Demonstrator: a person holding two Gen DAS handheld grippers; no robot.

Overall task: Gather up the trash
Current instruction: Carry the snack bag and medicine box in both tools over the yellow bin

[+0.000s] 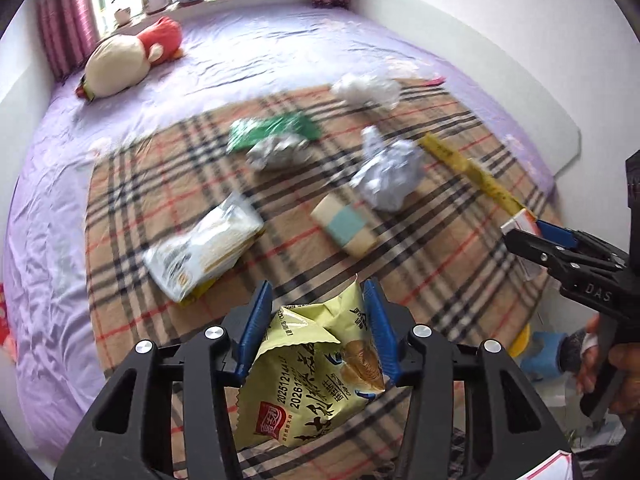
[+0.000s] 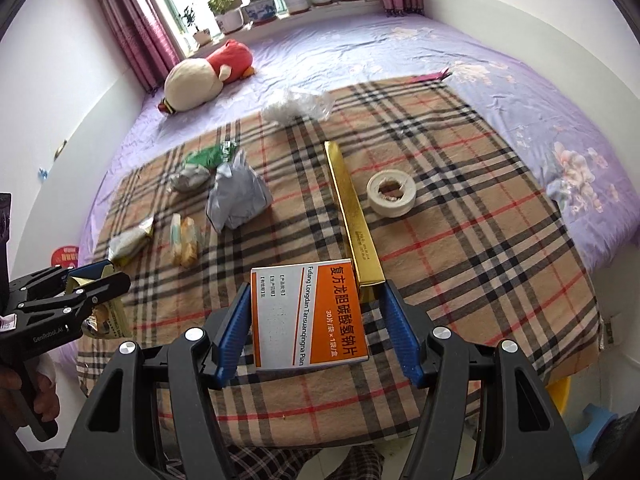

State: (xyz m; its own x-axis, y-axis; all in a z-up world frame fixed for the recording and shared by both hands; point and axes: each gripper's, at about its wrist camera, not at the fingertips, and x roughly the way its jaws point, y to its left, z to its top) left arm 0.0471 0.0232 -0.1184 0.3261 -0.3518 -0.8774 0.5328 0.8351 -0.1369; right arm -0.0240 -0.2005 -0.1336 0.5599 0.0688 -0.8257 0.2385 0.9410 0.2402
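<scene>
My left gripper (image 1: 318, 292) is shut on a yellow-green snack wrapper (image 1: 316, 376) and holds it above the plaid blanket (image 1: 420, 280); it also shows at the left of the right wrist view (image 2: 104, 284). My right gripper (image 2: 314, 298) stands around an orange and white medicine box (image 2: 308, 316) near the blanket's front edge, with a gap on its right side. It also shows in the left wrist view (image 1: 520, 232). More trash lies on the blanket: a crumpled grey bag (image 2: 236, 196), a green wrapper (image 2: 204, 158), a white packet (image 1: 204, 248), a long gold box (image 2: 352, 216), a tape roll (image 2: 390, 192).
A beige and teal packet (image 1: 346, 224) and crumpled clear plastic (image 2: 296, 106) lie on the blanket. A plush toy (image 2: 204, 76) lies on the purple bed sheet (image 2: 400, 52) near the window sill with plant pots (image 2: 260, 10). White walls flank the bed.
</scene>
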